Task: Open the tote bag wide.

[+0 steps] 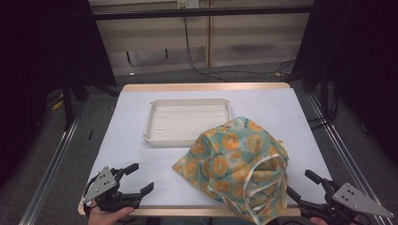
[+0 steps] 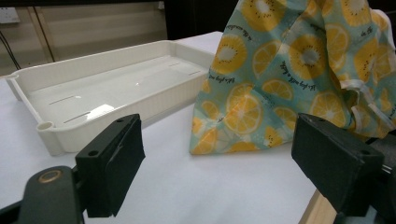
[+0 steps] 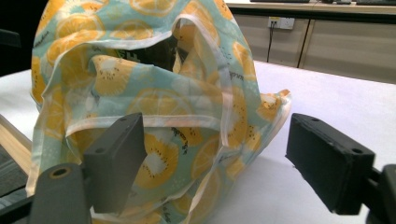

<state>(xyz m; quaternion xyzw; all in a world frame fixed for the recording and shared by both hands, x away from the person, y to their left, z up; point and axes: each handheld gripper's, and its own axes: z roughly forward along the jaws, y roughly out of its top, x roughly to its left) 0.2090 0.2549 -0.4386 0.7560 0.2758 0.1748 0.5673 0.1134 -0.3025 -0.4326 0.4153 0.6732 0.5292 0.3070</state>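
A lab recording bay: white-covered worktop [image 1: 141, 140] on metal rails [image 1: 51, 168], black curtains [image 1: 42, 42] at nine and three o'clock, trailing cables [image 1: 197, 65] at twelve.

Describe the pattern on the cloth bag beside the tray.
The cloth bag is teal, printed with yellow-orange citrus slices, with pale trim; the left gripper view shows it best.

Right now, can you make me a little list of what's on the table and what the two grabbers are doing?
Table: white-topped table
Tray: white tray, nothing in it, at the far middle
Bag: fruit-print cloth bag, standing crumpled near the front edge, beside the tray
Bag opening: faces the right gripper
Left gripper: jaws apart, holding nothing, at the front left
Right gripper: jaws apart, holding nothing, close to the bag
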